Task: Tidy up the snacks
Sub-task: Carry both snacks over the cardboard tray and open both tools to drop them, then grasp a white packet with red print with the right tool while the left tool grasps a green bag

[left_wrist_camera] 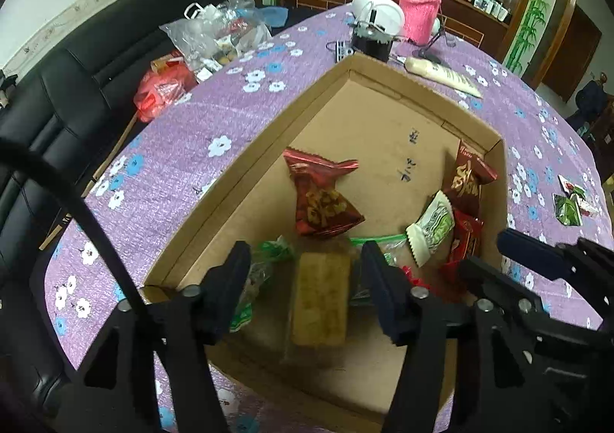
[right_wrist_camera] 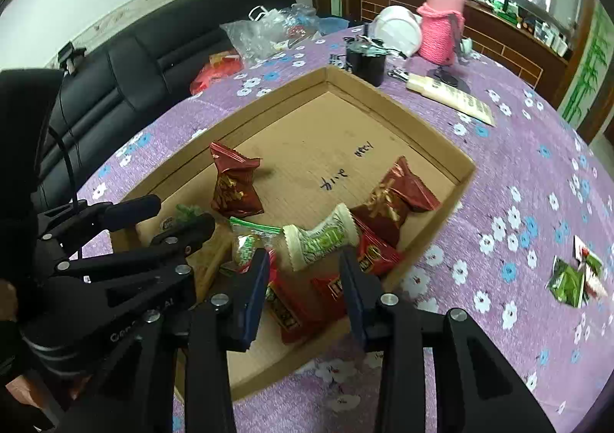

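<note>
A shallow cardboard tray (left_wrist_camera: 238,168) (right_wrist_camera: 456,183) lies on the purple flowered tablecloth and holds several snack packets. My left gripper (left_wrist_camera: 307,275) is open over the tray's near end, its fingers on either side of a brown wrapped bar (left_wrist_camera: 320,298). A dark red packet (left_wrist_camera: 320,199) (right_wrist_camera: 232,187) lies mid-tray. A white and green packet (left_wrist_camera: 431,227) (right_wrist_camera: 320,237) and more red packets (right_wrist_camera: 391,199) lie at the right side. My right gripper (right_wrist_camera: 303,279) is open above small red packets (right_wrist_camera: 330,285), touching none. A green packet (left_wrist_camera: 571,204) (right_wrist_camera: 568,279) lies outside on the cloth.
At the table's far end stand a pink knit-covered jar (left_wrist_camera: 420,7) (right_wrist_camera: 441,30), a white appliance (left_wrist_camera: 378,9), a black pot (right_wrist_camera: 364,62) and a cream tube (left_wrist_camera: 441,76) (right_wrist_camera: 449,95). Plastic bags (left_wrist_camera: 215,33) lie on the black sofa (left_wrist_camera: 76,87) at left.
</note>
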{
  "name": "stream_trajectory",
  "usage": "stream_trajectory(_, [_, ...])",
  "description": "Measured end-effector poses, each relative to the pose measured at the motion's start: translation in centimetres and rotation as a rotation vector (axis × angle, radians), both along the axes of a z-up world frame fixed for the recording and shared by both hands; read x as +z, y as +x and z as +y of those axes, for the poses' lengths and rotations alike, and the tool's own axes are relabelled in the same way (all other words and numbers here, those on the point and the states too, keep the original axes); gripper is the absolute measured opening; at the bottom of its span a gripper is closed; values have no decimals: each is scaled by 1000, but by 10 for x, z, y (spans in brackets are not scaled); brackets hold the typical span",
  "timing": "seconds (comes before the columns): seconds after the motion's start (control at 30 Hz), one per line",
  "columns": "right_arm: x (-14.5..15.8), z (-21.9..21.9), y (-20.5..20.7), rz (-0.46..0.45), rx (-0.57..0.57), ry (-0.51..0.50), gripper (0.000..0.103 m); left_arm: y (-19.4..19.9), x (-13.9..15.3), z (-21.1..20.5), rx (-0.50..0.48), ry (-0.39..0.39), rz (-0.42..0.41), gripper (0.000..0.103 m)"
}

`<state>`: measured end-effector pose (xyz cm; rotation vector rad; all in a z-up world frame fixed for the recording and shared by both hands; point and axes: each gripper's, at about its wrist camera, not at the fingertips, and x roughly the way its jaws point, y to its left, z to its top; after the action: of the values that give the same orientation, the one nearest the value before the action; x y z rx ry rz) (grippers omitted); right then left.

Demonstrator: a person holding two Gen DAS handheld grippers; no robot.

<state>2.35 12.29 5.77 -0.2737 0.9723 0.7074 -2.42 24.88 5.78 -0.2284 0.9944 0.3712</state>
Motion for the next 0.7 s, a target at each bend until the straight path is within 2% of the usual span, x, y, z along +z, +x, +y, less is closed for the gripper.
stream_trajectory(0.13, [2, -16, -2, 1, -20, 15, 45, -1, 8, -7, 35, 18, -33, 74])
stream_trajectory(0.27, [3, -45, -1, 9, -68, 36, 46, -1, 19, -21, 61, 17, -80, 74])
stream_trajectory(0.37, [1, -77, 6, 22, -125, 64, 47, -1, 25, -37, 51, -18, -117, 74])
stream_trajectory(0.47, [-5, -119, 14, 33, -208, 87, 49, 3, 26, -66, -11, -32, -123, 74])
stream_trajectory(0.57, [-14, -167, 23, 41, -310, 89, 50, 11, 25, -101, -103, -12, -99, 74])
stream_trajectory(0.7, [-15, -240, 38, -9, -487, 119, 50, 18, 19, -138, -187, -4, -59, 74])
